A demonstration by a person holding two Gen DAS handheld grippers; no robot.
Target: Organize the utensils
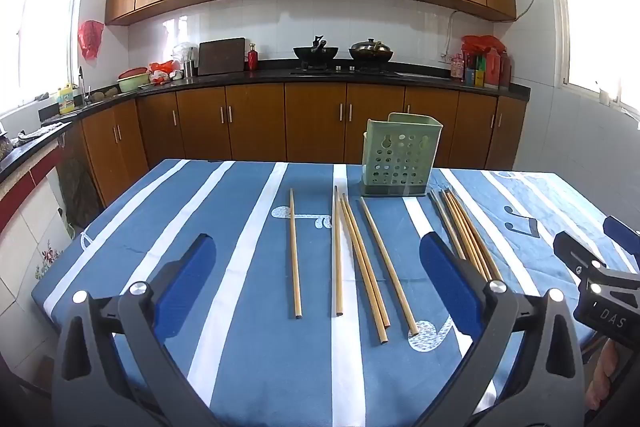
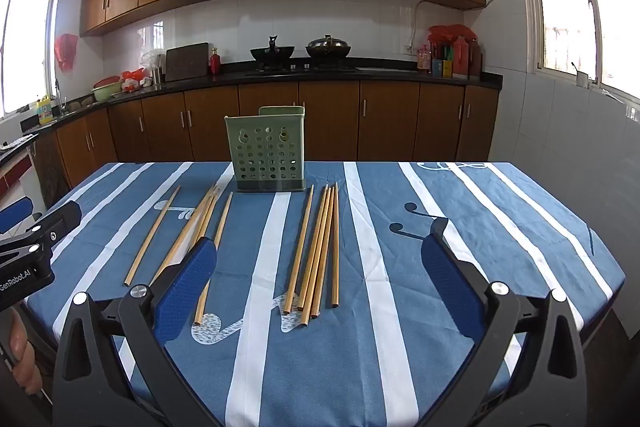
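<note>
Lying loose on the blue-and-white striped tablecloth [image 2: 400, 347], slender wooden chopsticks [image 2: 316, 251] flank the perforated green plastic holder [image 2: 266, 155]; left gripper [image 1: 318, 267] and right gripper [image 2: 320, 267] both hover spread wide, empty.

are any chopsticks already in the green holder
No, the green holder stands upright with nothing sticking out of its top, and the chopsticks all lie flat on the striped tablecloth in front of it.

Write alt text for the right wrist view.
Open right gripper hovers over a blue striped tablecloth strewn with loose wooden chopsticks, with a green perforated utensil holder standing upright behind them. The left gripper shows at left; kitchen cabinets fill the background.
</note>
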